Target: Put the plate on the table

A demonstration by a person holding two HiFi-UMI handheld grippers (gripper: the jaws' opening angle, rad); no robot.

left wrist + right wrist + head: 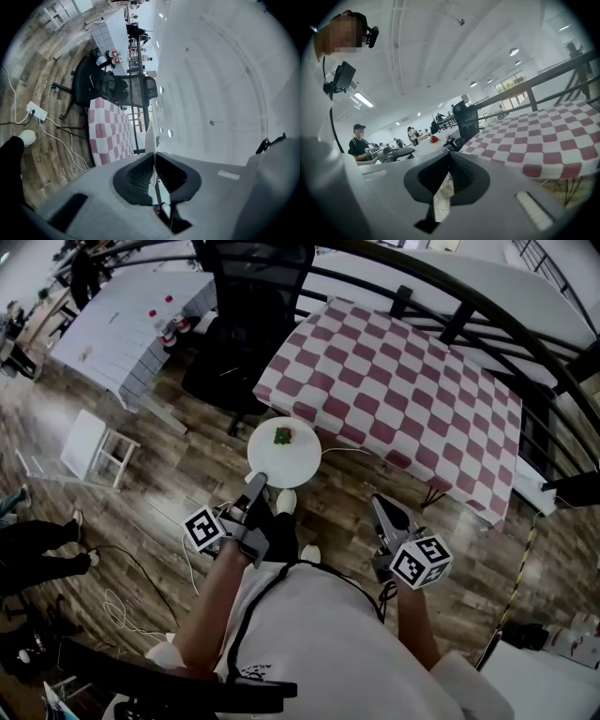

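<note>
A round white plate [286, 460] with a small red and green strawberry [282, 436] on it hangs level over the wooden floor, just short of the near corner of the table with the red-and-white check cloth [412, 381]. My left gripper [258, 482] is shut on the plate's near rim; in the left gripper view the plate [149, 138] shows edge-on, pinched between the jaws of the left gripper [153, 157]. My right gripper [377, 501] is shut and holds nothing, to the right of the plate and apart from it. In the right gripper view the right gripper [449, 154] faces the plate [426, 145] and the table [543, 136].
A black office chair [248, 315] stands at the table's left end. A black railing [469, 310] runs behind the table. A white rack [94, 446] and loose cables [122, 606] lie on the floor to the left. Another white table [131, 320] and people are further off.
</note>
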